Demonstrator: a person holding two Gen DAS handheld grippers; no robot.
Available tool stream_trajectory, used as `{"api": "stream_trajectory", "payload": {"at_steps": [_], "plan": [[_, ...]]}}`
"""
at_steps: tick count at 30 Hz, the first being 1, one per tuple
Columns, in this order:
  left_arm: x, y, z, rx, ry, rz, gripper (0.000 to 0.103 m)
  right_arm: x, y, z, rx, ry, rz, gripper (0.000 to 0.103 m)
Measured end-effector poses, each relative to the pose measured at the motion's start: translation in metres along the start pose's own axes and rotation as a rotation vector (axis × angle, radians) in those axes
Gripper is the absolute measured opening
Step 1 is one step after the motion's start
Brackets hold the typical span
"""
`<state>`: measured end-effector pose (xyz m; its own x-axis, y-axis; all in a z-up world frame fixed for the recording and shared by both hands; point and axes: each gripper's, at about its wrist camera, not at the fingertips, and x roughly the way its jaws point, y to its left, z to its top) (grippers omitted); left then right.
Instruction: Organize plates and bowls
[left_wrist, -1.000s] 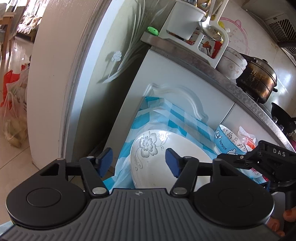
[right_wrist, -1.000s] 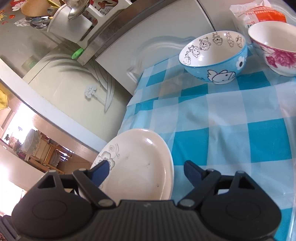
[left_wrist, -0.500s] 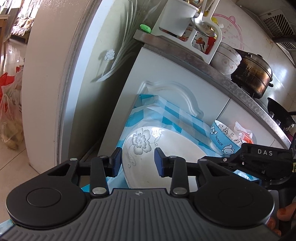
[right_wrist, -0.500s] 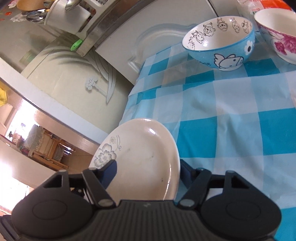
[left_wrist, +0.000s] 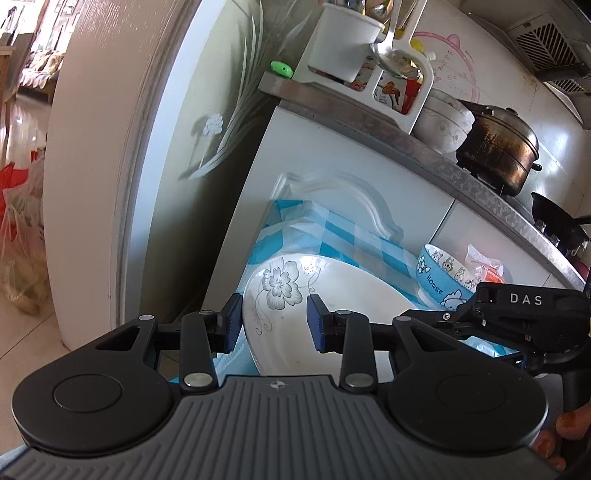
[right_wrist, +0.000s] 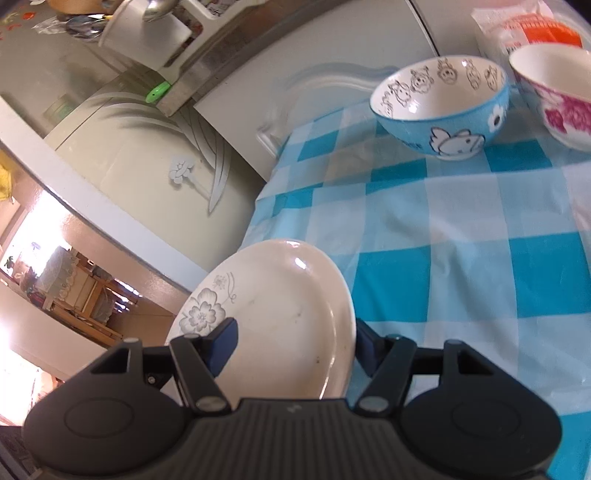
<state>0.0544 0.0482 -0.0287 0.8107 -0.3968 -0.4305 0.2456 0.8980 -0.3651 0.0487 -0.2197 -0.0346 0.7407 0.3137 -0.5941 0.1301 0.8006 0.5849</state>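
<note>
Both grippers, left (left_wrist: 273, 319) and right (right_wrist: 293, 341), have just closed onto the plate (right_wrist: 284, 314) rim; bowls (right_wrist: 441, 105) untouched, sorting barely begun.

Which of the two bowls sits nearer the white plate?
The blue cartoon-animal bowl sits nearer the flowered plate. The white bowl with pink flowers stands beyond it, at the right edge of the right wrist view.
</note>
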Motion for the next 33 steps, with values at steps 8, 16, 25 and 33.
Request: {"api": "stream_trajectory", "payload": {"at_steps": [8, 16, 25, 33], "plan": [[-0.014, 0.000, 0.008, -0.023, -0.050, -0.024, 0.039, -0.014, 0.009, -0.002, -0.041, -0.035, 0.017, 0.067], [-0.026, -0.006, 0.010, -0.027, -0.061, -0.052, 0.039, -0.034, 0.011, -0.005, -0.027, -0.063, 0.038, 0.067], [-0.045, -0.021, 0.007, 0.023, -0.064, -0.062, 0.039, -0.064, 0.010, -0.016, -0.008, -0.099, 0.062, 0.067], [-0.065, -0.039, -0.006, 0.082, -0.041, -0.055, 0.039, -0.096, 0.004, -0.034, -0.004, -0.138, 0.067, 0.067]]}}
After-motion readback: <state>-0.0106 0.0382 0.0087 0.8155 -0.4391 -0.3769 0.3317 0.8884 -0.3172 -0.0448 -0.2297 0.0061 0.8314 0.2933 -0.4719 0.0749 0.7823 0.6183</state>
